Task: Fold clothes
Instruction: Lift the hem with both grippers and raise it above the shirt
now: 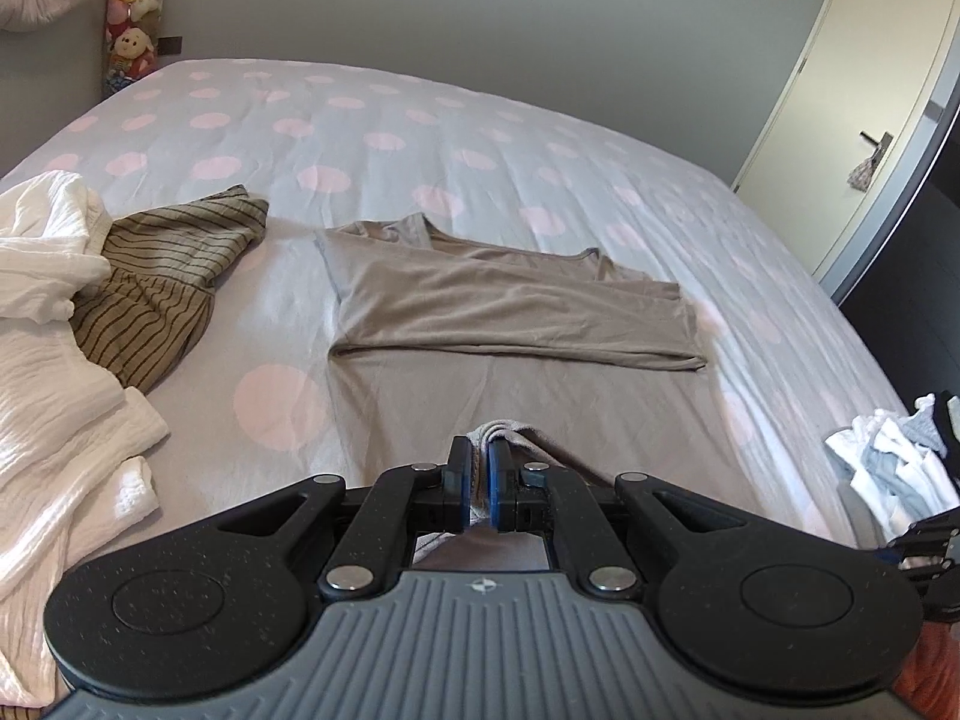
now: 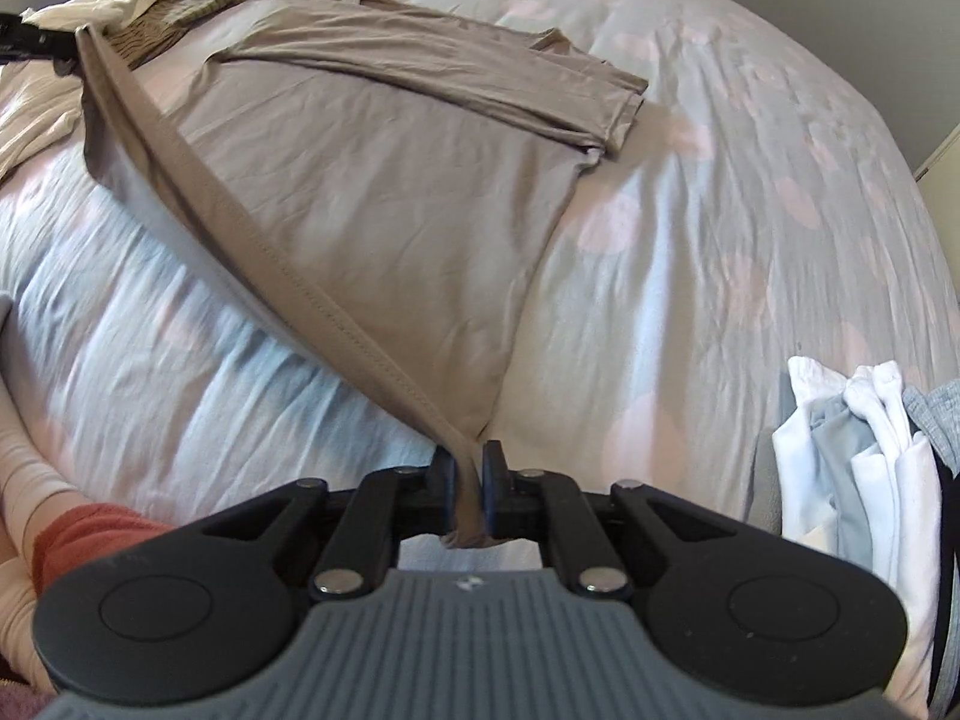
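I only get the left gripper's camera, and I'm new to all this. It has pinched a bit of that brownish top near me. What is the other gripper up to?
Observer: The right gripper has the taupe shirt too: a bottom corner hangs between its jaws.
Operator: So is the hem lying flat?
Observer: No. The hem is lifted off the bedsheet and runs taut from one gripper to the other.
Operator: Anything near it I can't make out?
Observer: Yes, a stack of folded white and grey clothes sits just right of the right gripper; your view only catches its edge.
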The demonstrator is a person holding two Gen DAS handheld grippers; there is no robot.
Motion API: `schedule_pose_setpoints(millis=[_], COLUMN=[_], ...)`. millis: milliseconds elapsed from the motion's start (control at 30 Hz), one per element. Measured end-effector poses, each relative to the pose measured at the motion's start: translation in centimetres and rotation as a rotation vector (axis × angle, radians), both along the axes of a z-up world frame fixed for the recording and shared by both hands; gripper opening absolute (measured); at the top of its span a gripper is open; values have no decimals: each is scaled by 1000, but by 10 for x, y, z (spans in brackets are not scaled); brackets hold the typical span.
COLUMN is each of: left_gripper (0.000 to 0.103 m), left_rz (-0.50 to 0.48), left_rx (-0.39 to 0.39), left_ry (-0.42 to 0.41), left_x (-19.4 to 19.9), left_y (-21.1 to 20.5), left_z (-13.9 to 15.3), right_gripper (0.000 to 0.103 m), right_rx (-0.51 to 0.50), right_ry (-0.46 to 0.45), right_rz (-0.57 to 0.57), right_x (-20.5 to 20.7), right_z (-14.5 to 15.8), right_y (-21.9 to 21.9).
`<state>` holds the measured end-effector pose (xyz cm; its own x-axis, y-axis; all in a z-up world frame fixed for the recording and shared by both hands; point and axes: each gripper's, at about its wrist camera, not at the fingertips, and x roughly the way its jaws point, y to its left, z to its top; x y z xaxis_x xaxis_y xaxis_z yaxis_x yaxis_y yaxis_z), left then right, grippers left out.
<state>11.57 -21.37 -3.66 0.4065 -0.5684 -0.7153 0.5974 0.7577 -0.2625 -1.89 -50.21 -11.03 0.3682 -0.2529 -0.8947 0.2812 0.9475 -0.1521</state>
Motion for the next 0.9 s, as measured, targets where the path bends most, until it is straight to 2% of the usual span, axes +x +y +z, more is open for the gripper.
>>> schedule_pose_setpoints(millis=[33, 67, 300, 467, 567, 700, 900], left_gripper=[3, 3, 3, 3, 3, 3, 3], left_rz=[10, 18, 32, 21, 18, 16, 11], left_rx=[13, 24, 94, 125, 132, 141, 139], left_ry=[9, 18, 84, 80, 78, 82, 108], left_x=[2, 4, 19, 22, 25, 30, 41], left_y=[1, 2, 1, -6, -7, -8, -10], left_z=[-3, -7, -32, -42, -47, -53, -64], right_gripper=[26, 29, 29, 35, 35, 35, 35], right_rx=[-11, -17, 54, 40, 79, 129, 92], right_ry=[-7, -13, -78, -124, -157, -150, -86], right_rz=[-13, -29, -150, -216, -253, -243, -160], right_x=[2, 4, 11, 10, 9, 14, 40], right_z=[-2, -4, -18, -17, -17, -23, -36], right_y=[-4, -8, -39, -52, -65, -72, -76])
